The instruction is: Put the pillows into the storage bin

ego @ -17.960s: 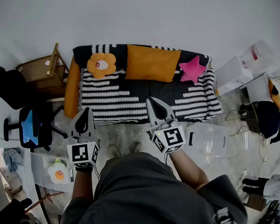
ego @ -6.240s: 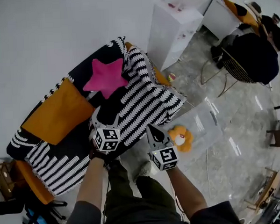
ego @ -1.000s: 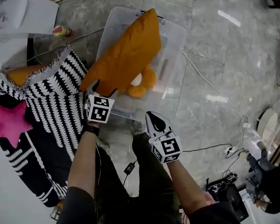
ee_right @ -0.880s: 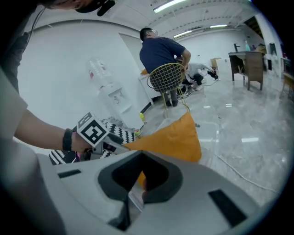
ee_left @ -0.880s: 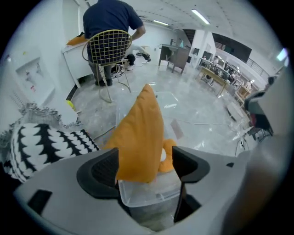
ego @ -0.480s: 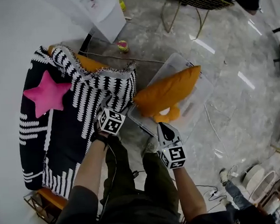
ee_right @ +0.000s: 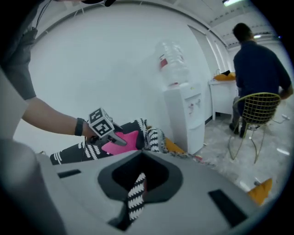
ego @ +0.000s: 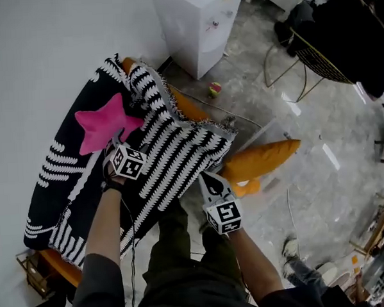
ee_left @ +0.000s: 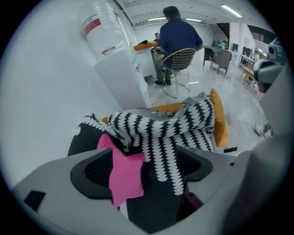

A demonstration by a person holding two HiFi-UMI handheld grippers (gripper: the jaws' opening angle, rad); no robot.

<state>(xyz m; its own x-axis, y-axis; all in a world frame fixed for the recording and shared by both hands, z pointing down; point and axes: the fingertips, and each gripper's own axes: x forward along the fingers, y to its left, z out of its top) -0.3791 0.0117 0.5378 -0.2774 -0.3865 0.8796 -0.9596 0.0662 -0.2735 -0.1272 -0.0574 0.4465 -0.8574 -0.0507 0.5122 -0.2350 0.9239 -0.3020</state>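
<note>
**Last pillow: taking the pink star cleanly**

The pink star pillow (ego: 104, 123) is lying on the black part of the sofa (ego: 59, 182), near the back, beside the bunched striped throw (ego: 179, 150). It looks like the one pillow not yet in the bin.

Your left gripper (ego: 119, 140) is reaching in at the star's lower arm. Its jaws are standing wide and have just been opening. The star is showing in the gap between them, but the pads are not pressing on it.

Your right gripper (ego: 211, 179) is hanging over the throw's edge. Its jaws are drawn together and appear to be holding nothing; only a sliver of stripe is showing through the slit.

Off to the right, the orange pillow (ego: 260, 159) is lying across the clear storage bin (ego: 263, 130), over the flower pillow (ego: 248, 187).

Notes for the grab:
- Aim for the star's thick middle, not a soft tip that may slip out.
- Keep the lower jaw off the throw, or the cloth may come up with it.
- Lift the star clear of the throw before swinging it over.
- The bin is looking full; the right gripper may need to press the orange pillow down.
</note>
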